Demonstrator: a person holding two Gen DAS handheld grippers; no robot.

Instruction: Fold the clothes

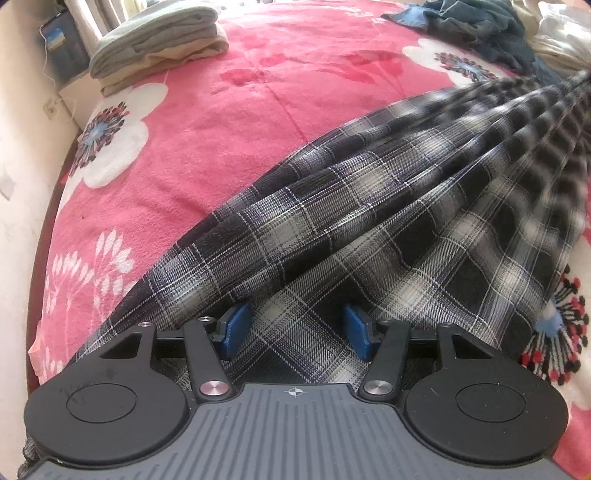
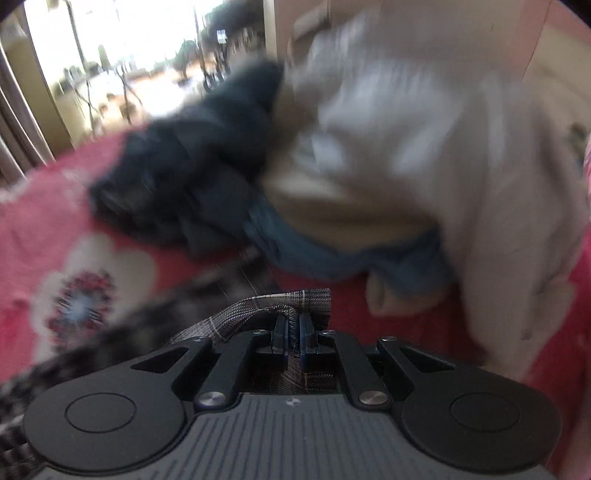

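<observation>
Here the right tongs [image 2: 293,328] are pinched nearly closed on a bunched corner of the plaid shirt [image 1: 369,206], the cloth squeezed between the two blue pads and a small flap of it standing up just past the tips. The left tongs [image 1: 291,332] stand about half open, pads apart, with the same shirt spread flat between and beneath them; whether those pads press the cloth or merely rest on it cannot be told from this view.

From the left tongs the shirt runs away up and to the right in long drawn folds, blurring at its far end (that end seems to be the one the right tongs carry). So its long axis lies on that diagonal, stretched between the two hands, the near end under the left.

The shirt lies on the bed [image 1: 258,96], covered in pink flowered fleece. Beyond the shirt, toward the far left corner, sits a stack of folded clothes [image 1: 159,40]; toward the far right lies a heap of dark unfolded clothes [image 1: 476,26], with a pale garment [image 2: 424,122] beside it in the right view.
</observation>
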